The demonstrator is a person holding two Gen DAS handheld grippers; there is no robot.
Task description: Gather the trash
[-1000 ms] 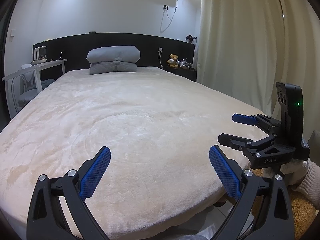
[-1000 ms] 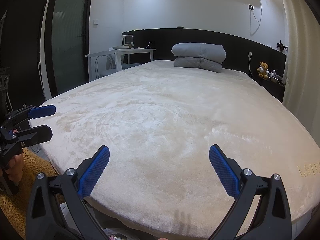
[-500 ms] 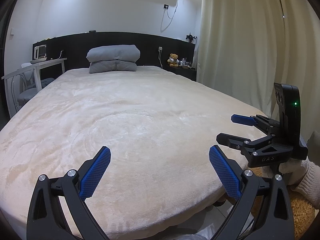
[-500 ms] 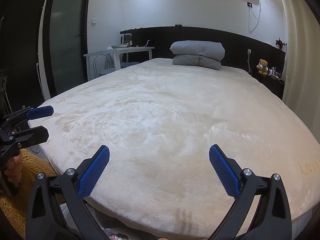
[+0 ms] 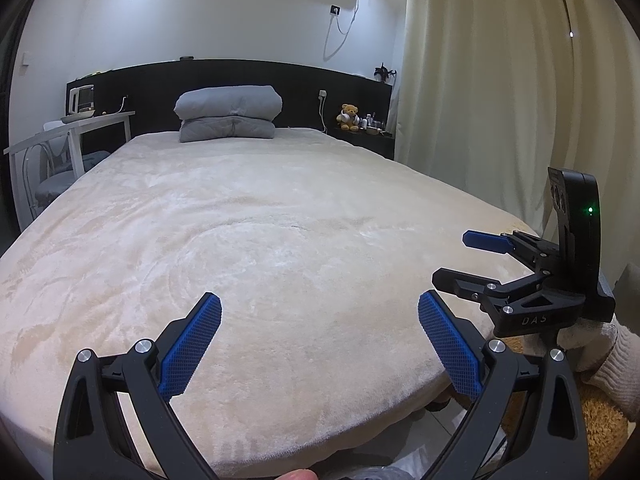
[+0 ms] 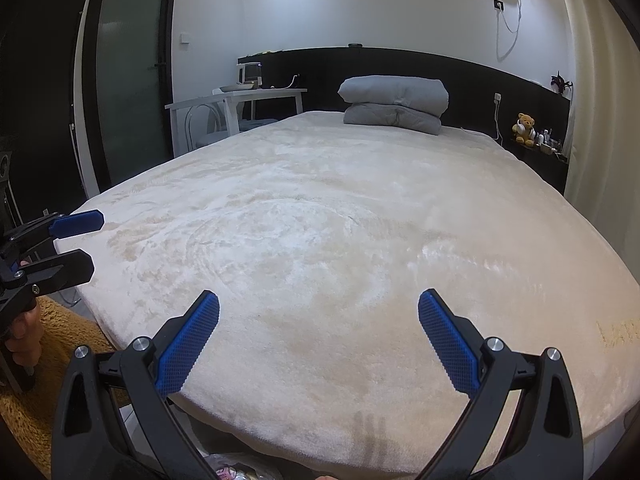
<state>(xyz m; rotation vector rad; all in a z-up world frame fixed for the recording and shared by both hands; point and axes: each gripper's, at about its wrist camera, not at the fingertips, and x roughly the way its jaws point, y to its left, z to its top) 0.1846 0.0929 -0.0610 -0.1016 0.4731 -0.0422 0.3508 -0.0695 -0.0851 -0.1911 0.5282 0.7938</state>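
Observation:
No trash lies on the cream bed (image 5: 280,240) in either view. My left gripper (image 5: 320,312) hovers open over the foot edge of the bed, nothing between its blue pads. To its right my right gripper (image 5: 460,260) is open and held by a hand in a white glove (image 5: 600,344). From the right wrist view, my right gripper (image 6: 319,308) hangs open and empty over the same edge, with the left gripper (image 6: 90,244) open at the far left. A scrap of crinkled clear plastic (image 6: 234,468) shows at the bottom edge, mostly hidden.
A folded grey duvet (image 5: 228,114) sits at the head of the bed against a black headboard. A teddy bear (image 5: 349,117) stands on the right side shelf. A white desk (image 6: 236,98) and chair stand left. Curtains (image 5: 480,100) hang right. A brown shaggy rug (image 6: 60,344) covers the floor.
Almost nothing has moved. Both views have shifted very slightly over the bed's foot edge, and both grippers stay open and empty.

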